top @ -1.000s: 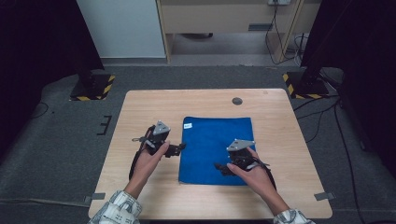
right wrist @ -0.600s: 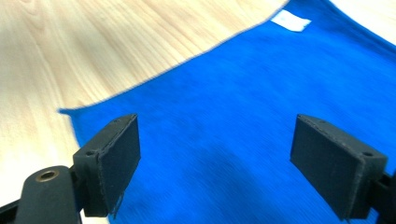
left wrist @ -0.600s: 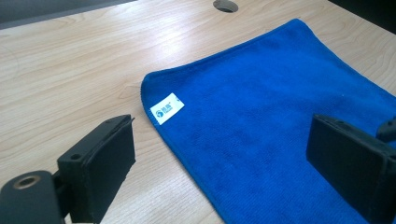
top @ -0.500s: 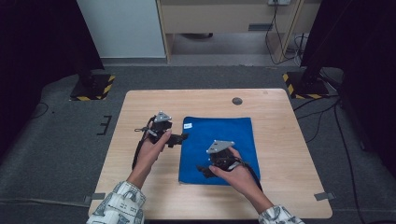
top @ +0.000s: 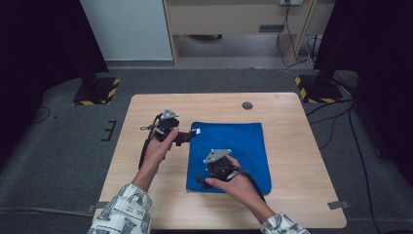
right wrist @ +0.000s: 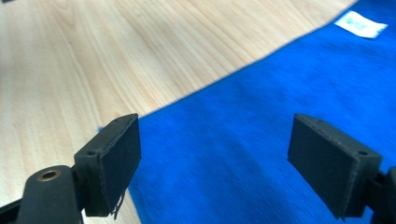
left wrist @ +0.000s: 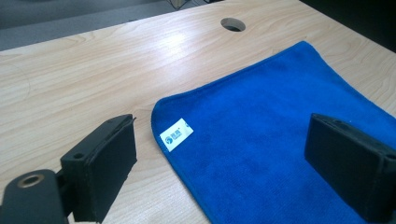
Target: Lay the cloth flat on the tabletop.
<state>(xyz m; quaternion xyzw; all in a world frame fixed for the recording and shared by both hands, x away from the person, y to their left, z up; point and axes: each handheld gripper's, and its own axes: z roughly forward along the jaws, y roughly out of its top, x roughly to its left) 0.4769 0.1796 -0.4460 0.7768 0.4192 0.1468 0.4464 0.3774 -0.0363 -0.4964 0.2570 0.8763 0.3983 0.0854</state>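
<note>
From the high view there's one blue cloth (top: 234,151) lying flat mid-table (top: 302,161), and two grippers: left gripper (top: 187,136) at its far-left corner, right gripper (top: 200,181) over its near-left corner. Left gripper view: jaws wide apart, nothing between, one white label (left wrist: 176,134) with print too small to read. Right gripper view: jaws spread too, gripping nothing, the cloth's edge below.

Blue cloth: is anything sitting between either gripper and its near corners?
Nothing visible stands in the way. The blue cloth lies flat on the table with nothing on it. The left gripper is open at the corner with the white tag; the right gripper is open above the cloth's near left edge.
</note>
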